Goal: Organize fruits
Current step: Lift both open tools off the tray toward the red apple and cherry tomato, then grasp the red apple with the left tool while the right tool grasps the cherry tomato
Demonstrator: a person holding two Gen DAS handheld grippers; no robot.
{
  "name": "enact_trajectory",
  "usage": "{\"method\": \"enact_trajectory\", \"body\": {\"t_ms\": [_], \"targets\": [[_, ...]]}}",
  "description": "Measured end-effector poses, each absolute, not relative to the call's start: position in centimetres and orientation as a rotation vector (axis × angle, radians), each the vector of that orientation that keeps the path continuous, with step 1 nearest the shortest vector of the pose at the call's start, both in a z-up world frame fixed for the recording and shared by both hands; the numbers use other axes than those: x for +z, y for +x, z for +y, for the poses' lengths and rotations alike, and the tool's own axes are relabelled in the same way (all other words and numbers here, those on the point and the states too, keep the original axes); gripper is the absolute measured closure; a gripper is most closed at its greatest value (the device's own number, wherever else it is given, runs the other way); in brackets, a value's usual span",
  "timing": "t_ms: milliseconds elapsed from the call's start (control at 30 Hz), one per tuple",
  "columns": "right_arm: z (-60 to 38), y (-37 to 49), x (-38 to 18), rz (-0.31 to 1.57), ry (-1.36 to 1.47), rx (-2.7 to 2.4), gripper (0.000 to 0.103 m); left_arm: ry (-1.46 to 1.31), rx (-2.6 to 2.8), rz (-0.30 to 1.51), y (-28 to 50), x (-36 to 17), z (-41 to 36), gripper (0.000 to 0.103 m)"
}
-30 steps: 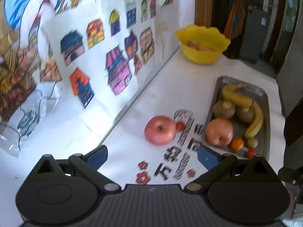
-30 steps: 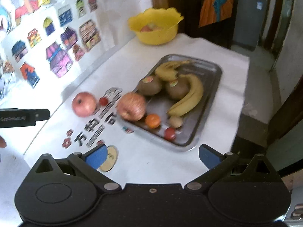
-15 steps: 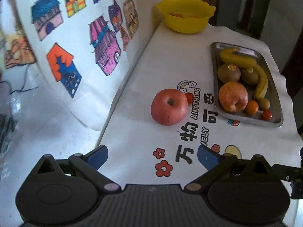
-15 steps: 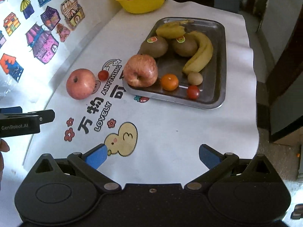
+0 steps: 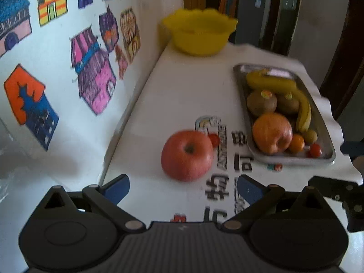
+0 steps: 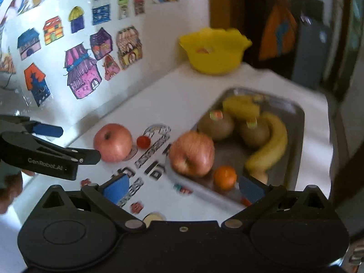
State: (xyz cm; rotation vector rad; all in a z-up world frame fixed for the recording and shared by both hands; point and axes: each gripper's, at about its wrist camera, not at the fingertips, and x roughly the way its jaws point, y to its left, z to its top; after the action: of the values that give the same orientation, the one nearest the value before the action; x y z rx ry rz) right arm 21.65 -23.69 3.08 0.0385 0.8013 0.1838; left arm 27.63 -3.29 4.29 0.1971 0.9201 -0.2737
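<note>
A red apple [image 5: 187, 155] lies on the white tablecloth with a cherry tomato [image 5: 213, 139] touching its far right side. My left gripper [image 5: 183, 187] is open just in front of the apple, with nothing between its fingers. To the right a steel tray [image 5: 327, 122] holds a second apple [image 5: 272, 136], two kiwis, bananas [image 5: 289, 91], a small orange and a cherry tomato. My right gripper [image 6: 183, 187] is open and empty, hovering over the tray's near corner [image 6: 204, 190], close to the tray apple [image 6: 192, 152]. The loose apple [image 6: 113, 142] and the left gripper's arm show in the right wrist view.
A yellow bowl [image 5: 200, 34] stands at the table's far end, with something pale inside it. A wall with coloured house drawings [image 5: 91, 68] runs along the left. The table's right edge drops off beyond the tray. The cloth carries printed lettering [image 5: 221, 150].
Both grippers have dropped lower and moved forward. The left one now sits close to the loose apple, the right one close to the tray's near corner. No fruit has moved.
</note>
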Motion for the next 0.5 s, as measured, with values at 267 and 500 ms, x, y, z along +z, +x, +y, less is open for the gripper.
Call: {"method": "enact_trajectory", "body": {"t_ms": [267,500], "targets": [[-22.9,25.6,2.8,0.683,-0.136,0.311,0.001,0.224,-0.275,0.862,28.5,2.2,-4.1,0.001],[-22.3,29.2,2.6,0.726,-0.13,0.394,0.006,0.239,-0.263,0.836,28.5,0.8,-4.2,0.001]]}}
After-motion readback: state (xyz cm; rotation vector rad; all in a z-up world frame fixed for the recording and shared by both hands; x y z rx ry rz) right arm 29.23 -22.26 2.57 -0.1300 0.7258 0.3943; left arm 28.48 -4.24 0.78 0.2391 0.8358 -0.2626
